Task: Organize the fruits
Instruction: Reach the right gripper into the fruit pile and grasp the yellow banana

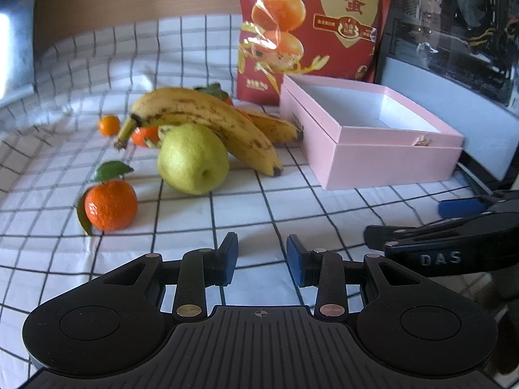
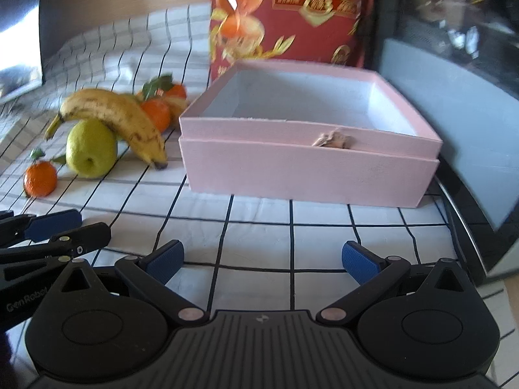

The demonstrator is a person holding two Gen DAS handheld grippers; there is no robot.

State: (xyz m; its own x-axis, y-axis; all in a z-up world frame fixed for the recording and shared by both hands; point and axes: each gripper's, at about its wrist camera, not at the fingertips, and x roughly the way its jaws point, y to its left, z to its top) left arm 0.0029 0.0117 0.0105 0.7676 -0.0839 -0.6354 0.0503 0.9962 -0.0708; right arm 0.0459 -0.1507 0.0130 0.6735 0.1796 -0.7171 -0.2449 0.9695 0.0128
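A green pear [image 1: 192,159] lies on the checked cloth with a spotted banana [image 1: 207,120] leaning over it. A second banana [image 1: 275,126] lies behind. A leafy tangerine [image 1: 111,205] sits at the front left, and more tangerines [image 1: 109,125] lie behind the pear. An open pink box [image 1: 373,129] stands to the right, empty inside. My left gripper [image 1: 262,259] is open and empty, low over the cloth in front of the fruit. My right gripper [image 2: 261,261] is wide open and empty in front of the pink box [image 2: 308,168]. The pear [image 2: 91,148], banana [image 2: 113,113] and tangerine [image 2: 40,178] lie to its left.
A red printed bag [image 1: 308,26] stands behind the box. A dark glass-fronted case [image 1: 454,48] with a grey panel [image 2: 454,123] runs along the right. A wooden wall [image 1: 129,0] is at the back. The other gripper's fingers [image 2: 53,223] show at the left.
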